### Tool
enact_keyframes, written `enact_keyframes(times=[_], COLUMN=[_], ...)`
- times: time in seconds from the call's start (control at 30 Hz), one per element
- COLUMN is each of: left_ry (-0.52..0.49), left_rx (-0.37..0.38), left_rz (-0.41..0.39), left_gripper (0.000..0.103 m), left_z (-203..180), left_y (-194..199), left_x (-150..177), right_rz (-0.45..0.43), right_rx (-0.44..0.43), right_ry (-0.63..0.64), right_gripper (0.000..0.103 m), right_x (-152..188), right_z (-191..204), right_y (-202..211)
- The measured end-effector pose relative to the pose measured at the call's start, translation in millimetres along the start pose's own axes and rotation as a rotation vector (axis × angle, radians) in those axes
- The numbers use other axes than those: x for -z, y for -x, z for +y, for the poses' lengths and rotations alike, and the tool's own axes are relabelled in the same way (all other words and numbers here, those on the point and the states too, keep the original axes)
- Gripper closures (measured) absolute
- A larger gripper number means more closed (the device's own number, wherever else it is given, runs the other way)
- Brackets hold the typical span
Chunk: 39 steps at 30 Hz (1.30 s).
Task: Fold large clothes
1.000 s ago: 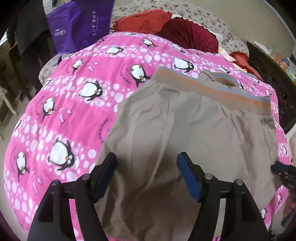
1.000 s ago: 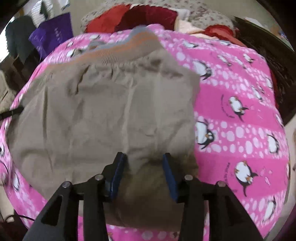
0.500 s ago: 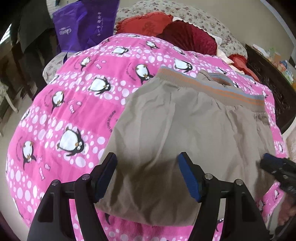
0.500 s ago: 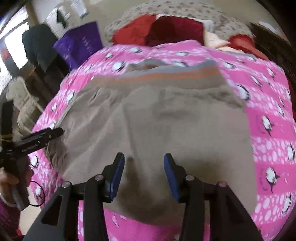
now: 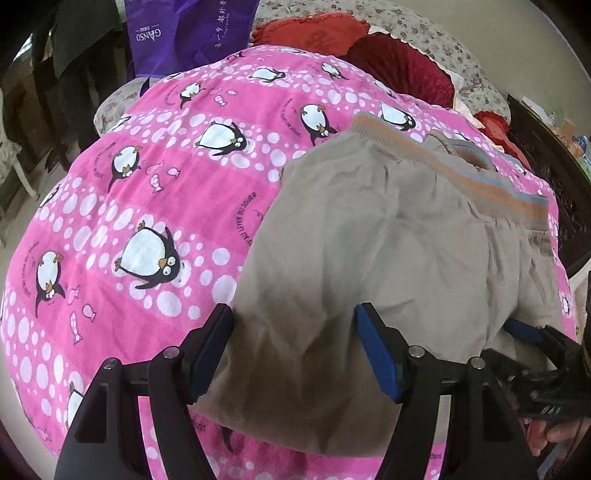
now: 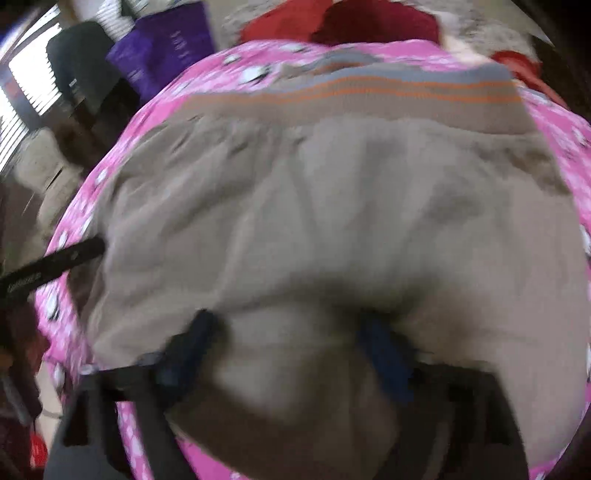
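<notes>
A tan pair of trousers [image 5: 369, 240] lies folded on the pink penguin blanket [image 5: 147, 184], its grey and orange striped waistband [image 5: 480, 181] at the far side. My left gripper [image 5: 293, 325] hangs open over the garment's near left corner, the cloth lying below its blue pads. In the blurred right wrist view the trousers [image 6: 314, 203] fill the frame, and my right gripper [image 6: 286, 328] is over their near edge with its jaws opening. Cloth shows between the fingers, not pinched. The right gripper [image 5: 528, 332] also shows at the garment's right edge, the left gripper [image 6: 55, 266] at its left.
Red cushions [image 5: 402, 62] and a flowered pillow lie at the head of the bed. A purple bag [image 5: 184, 33] stands at the far left, with dark clothing beside it. Dark furniture [image 5: 546, 177] runs along the right side. A hand [image 5: 554, 439] holds the right gripper.
The right gripper's jaws have spread much wider and it has swung left along the near edge. In the left wrist view the right gripper has come closer. The left jaws are unchanged.
</notes>
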State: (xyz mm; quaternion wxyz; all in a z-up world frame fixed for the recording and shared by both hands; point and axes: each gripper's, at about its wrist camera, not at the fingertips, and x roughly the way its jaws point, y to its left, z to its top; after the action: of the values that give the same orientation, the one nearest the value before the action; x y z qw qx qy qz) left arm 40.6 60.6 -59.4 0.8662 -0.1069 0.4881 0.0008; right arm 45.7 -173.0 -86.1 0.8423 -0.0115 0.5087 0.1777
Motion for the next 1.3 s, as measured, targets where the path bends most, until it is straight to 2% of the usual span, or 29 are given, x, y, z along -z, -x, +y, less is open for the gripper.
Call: enact_keyframes(times=[0.1,0.13,0.27,0.33,0.43,0.5,0.57,0.7,0.8,0.9,1.0,1.07,1.2,1.3], left_ry=[-0.008,-0.007,0.002,0.007,0.012,0.011,0.006,0.017,0.06,0.095,0.106,0.095,0.086,0.085], left_rx=[0.003,0.005,0.013,0.014,0.017,0.018,0.014,0.029,0.079,0.112,0.127,0.106,0.095,0.094], left_rz=[-0.004,-0.004,-0.01,-0.011,-0.001,0.002,0.008,0.027,0.011,-0.017,-0.019,0.008,0.023,0.035], left_gripper=[0.045,0.045,0.045,0.045,0.045,0.045,0.045,0.045,0.045,0.045,0.045,0.045,0.045,0.045], left_z=[0.9,1.8,5.7,6.3,6.3,5.6,4.9,7.8,15.5,21.6,21.4,18.1,14.2,13.6], left_y=[2.3,3.0,5.0,4.0,0.8,-0.8,-2.7,-3.4,3.9,10.5,7.3,-2.4,-15.7,-21.3], left_x=[-0.6,-1.3,-4.9,-5.9,-5.2,-3.9,-3.4,-5.8,-13.4,-24.4,-32.4,-34.9,-30.7,-29.3], right_rz=[-0.002,-0.02,-0.113,-0.151,-0.123,-0.069,-0.062,-0.073,-0.099,-0.121,-0.067,-0.067,-0.089,-0.068], right_rx=[0.081,0.074,-0.021,-0.024,0.075,0.118,0.1,0.087,0.057,0.065,0.092,0.096,0.098,0.079], right_ry=[0.047,0.039,-0.017,-0.02,0.003,-0.022,-0.059,-0.076,-0.101,-0.118,-0.116,-0.112,-0.096,-0.063], right_gripper=[0.015,0.018,0.018,0.018,0.019,0.027,0.027,0.027,0.027,0.027,0.027,0.027,0.022,0.013], right_x=[-0.8,-0.5,-0.5,-5.1,-6.9,-4.4,-1.4,-0.9,1.2,2.8,6.0,9.3,14.0,13.6], right_z=[15.8,17.5,22.2,23.4,24.0,14.7,3.3,3.1,-0.8,-6.0,-11.5,-14.0,-12.0,-7.8], right_y=[7.6,13.2,40.2,45.8,31.3,13.2,1.2,14.2,32.1,41.0,28.0,20.4,18.6,13.0])
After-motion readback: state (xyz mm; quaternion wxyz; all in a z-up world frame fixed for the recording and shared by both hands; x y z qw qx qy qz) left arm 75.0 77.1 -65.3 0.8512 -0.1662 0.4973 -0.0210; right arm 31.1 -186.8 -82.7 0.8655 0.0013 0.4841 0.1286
